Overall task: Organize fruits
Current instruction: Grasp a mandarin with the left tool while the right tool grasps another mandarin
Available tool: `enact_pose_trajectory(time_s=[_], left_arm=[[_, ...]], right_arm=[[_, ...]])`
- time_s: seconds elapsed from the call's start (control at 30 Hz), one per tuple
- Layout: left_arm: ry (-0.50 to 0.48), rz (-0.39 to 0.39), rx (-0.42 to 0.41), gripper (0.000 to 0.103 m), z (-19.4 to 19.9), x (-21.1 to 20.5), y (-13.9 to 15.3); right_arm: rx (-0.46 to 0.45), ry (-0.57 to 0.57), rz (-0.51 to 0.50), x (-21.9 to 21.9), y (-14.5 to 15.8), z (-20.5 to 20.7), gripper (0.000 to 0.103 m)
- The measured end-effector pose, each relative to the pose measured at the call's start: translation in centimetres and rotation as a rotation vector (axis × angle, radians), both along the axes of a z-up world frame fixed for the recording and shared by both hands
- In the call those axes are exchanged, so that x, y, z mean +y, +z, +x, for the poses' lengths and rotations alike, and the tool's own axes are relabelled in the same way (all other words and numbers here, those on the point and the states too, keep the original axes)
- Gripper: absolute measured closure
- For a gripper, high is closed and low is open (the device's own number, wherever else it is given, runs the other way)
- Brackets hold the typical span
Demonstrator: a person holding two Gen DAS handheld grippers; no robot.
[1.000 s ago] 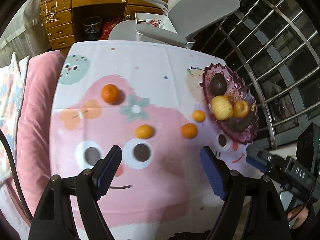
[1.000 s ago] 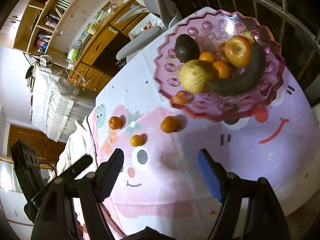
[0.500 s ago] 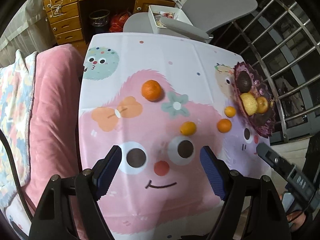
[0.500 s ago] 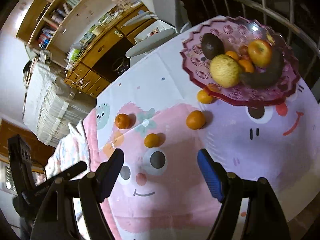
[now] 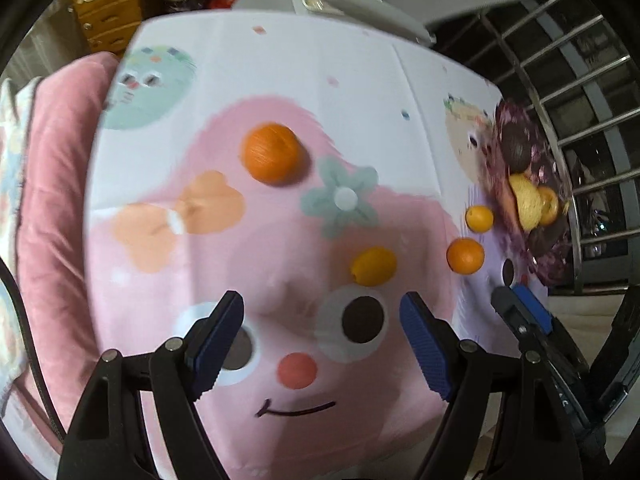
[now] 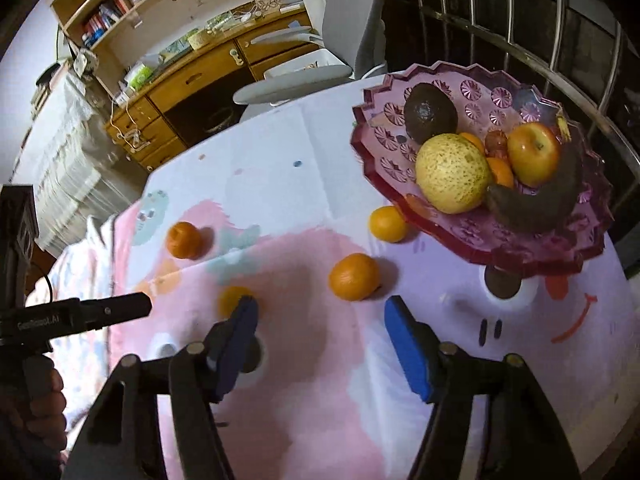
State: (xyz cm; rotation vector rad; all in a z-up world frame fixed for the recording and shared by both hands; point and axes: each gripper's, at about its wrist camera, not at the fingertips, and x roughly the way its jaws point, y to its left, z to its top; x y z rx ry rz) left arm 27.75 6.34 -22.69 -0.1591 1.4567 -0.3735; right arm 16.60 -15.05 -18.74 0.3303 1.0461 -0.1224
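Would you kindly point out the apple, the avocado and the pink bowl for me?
apple [image 6: 534,154]: right wrist view, middle of its red-yellow skin.
avocado [image 6: 430,113]: right wrist view, centre of its dark skin.
pink bowl [image 6: 472,92]: right wrist view, bare patterned inner wall behind the fruit.

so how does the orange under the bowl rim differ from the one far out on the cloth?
The orange by the bowl is paler, yellow-orange, and sits tucked against the purple bowl; the far orange is deeper orange and lies alone on the tablecloth by the green flower print. In the left wrist view the far one looks larger. Both are round, loose and ungripped.
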Motion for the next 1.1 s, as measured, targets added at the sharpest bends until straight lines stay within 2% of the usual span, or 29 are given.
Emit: enact_pose_trajectory(time_s=[0.1, 0.2, 0.27, 0.33, 0.4, 0.5, 0.6, 0.63, 0.93, 1.1], left_arm=[[-0.029, -0.001, 0.015, 0.025, 0.1, -2.0, -1.9], [-0.054, 0.002, 0.028, 0.035, 0.4, -3.6, -3.3], [-0.070, 0.001, 0.036, 0.037, 0.6, -4.4, -4.1], [-0.086, 0.000, 0.045, 0.048, 0.8, -5.1, -4.7], [-0.098, 0.008, 0.035, 0.049, 0.9, -5.7, -5.0], [-0.126, 0.009, 0.018, 0.057, 1.1, -6.5, -5.1], [-0.143, 0.009, 0.003, 0.069, 1.2, -7.1, -5.0], [-0.148, 0.008, 0.003, 0.069, 1.2, -7.1, -5.0], [-0.136, -0.001, 0.001, 0.070, 1.3, -7.0, -5.0], [-0.155, 0.000, -0.032, 0.070, 0.6, -6.8, -3.6]], right_arm=[[-0.004, 0.021, -0.045, -0.4, -1.3, 0.6, 0.045], [-0.001, 0.031, -0.063, -0.6, -2.4, 1.2, 0.049], [-0.005, 0.036, -0.071, -0.8, -2.9, 1.5, 0.049], [-0.002, 0.051, -0.080, -0.8, -3.4, 1.9, 0.049], [0.004, 0.062, -0.084, -0.8, -3.9, 2.2, 0.050], [0.010, 0.070, -0.086, -0.6, -4.3, 2.6, 0.051], [0.016, 0.079, -0.095, -0.5, -4.9, 2.9, 0.059], [0.020, 0.079, -0.100, -0.4, -5.0, 3.0, 0.062], [0.015, 0.102, -0.118, -0.2, -4.8, 3.0, 0.064], [-0.035, 0.090, -0.098, 0.1, -2.6, 2.1, 0.064]])
